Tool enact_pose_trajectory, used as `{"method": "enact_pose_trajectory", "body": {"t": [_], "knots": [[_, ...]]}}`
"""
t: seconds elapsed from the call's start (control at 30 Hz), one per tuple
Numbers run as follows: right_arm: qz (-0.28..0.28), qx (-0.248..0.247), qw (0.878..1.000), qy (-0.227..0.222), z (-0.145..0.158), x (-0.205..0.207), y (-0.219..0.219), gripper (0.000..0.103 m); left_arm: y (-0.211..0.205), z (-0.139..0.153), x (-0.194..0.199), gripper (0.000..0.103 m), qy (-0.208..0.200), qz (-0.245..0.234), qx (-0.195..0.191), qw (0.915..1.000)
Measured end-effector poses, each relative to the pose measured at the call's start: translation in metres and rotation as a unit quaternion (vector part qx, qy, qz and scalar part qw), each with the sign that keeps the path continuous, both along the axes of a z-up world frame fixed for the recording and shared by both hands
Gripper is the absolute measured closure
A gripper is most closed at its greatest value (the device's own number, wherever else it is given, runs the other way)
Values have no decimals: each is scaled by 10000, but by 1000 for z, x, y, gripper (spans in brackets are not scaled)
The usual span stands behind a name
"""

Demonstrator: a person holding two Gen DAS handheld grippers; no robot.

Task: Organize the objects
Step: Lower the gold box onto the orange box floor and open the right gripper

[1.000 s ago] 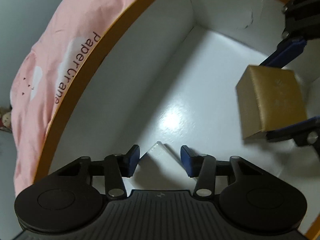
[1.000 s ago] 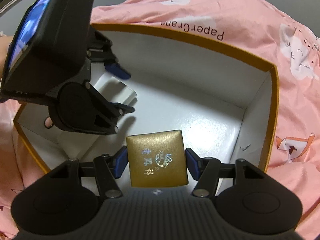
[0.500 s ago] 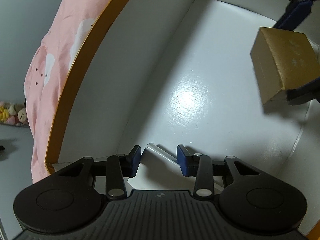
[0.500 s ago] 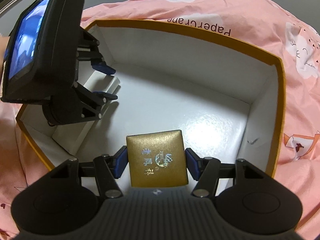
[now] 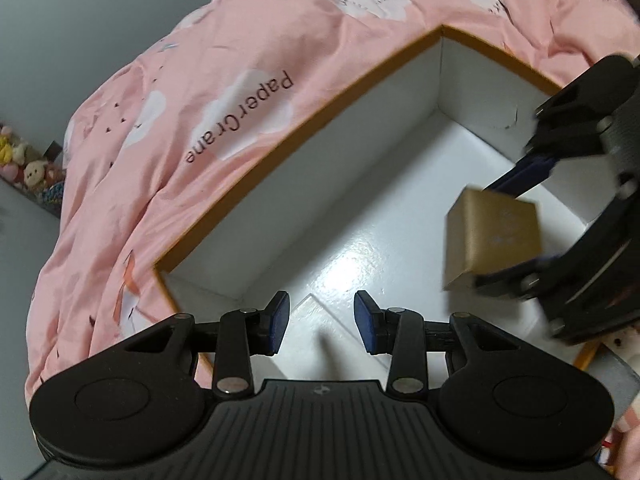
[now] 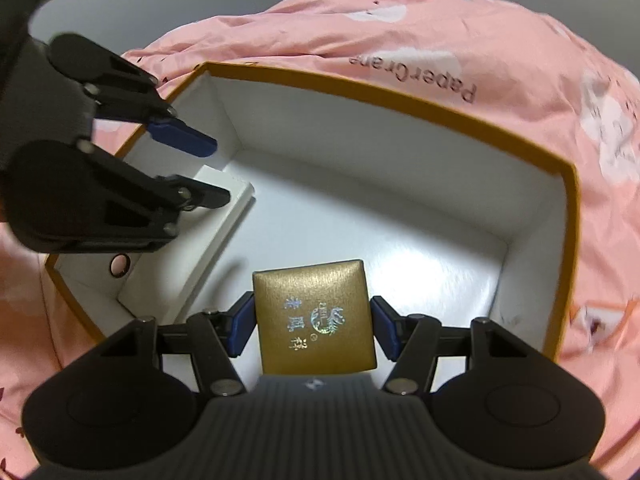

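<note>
A large open cardboard box [image 6: 568, 216] with an orange rim and glossy white inside lies on a pink bedcover [image 5: 224, 92] printed with white clouds and the words "PaperCrane". The right gripper [image 6: 314, 322] reaches down into the box with its blue-padded fingers [image 6: 242, 328] pinching a small square gold box [image 6: 314, 316] with embossed silvery characters on its lid; the pads press on its two opposite sides, and the left wrist view shows the gold box [image 5: 494, 236] hanging clear above the white floor, near the box's right-hand wall. The left gripper [image 5: 322, 318] hovers over the near left corner of the box with its fingers spread and nothing between them; its jaws have just been closing a little, yet they grip nothing. Below them a flat white rectangular box [image 6: 216, 220] lies on the floor of the big box, tucked along the left wall and close to the corner, well apart from the gold box; from the left wrist only its near corner [image 5: 308, 308] shows between the pads. The floor between the white box and the gold box is bare and shiny, with a bright glare patch. A small round hole [image 6: 119, 266] pierces the near left wall. Beyond the bedcover, a row of small plush toys [image 5: 28, 168] sits against a grey wall.
</note>
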State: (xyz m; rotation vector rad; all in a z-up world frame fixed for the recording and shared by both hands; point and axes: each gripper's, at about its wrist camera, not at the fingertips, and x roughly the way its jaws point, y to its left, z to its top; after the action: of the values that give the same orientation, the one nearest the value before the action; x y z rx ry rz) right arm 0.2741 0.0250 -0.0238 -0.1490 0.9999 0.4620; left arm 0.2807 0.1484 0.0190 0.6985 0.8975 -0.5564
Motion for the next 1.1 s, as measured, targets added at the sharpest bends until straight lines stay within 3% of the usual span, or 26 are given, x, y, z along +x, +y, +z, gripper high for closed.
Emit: {"method": "enact_pose_trajectory", "body": {"t": [0.23, 0.4, 0.67, 0.8, 0.97, 1.1], "knots": [[438, -720, 9964, 109, -16, 38, 39, 41, 8, -5, 3, 63, -3, 99, -71, 9999], [667, -966, 9931, -10, -28, 51, 53, 40, 14, -6, 2, 64, 14, 231, -169, 9996], [1152, -1561, 9780, -764, -24, 27, 65, 40, 22, -2, -6, 64, -65, 229, -392, 9989], [1590, -1612, 9673, -1146, -12, -2, 69, 42, 29, 2, -12, 64, -121, 177, -545, 9983], [1912, -2511, 9403, -1274, -31, -16, 85, 44, 36, 4, -17, 64, -166, 194, -614, 9978], [1844, -2611, 9415, -1070, -44, -6, 83, 39, 42, 6, -18, 64, -210, 215, -684, 9972]]}}
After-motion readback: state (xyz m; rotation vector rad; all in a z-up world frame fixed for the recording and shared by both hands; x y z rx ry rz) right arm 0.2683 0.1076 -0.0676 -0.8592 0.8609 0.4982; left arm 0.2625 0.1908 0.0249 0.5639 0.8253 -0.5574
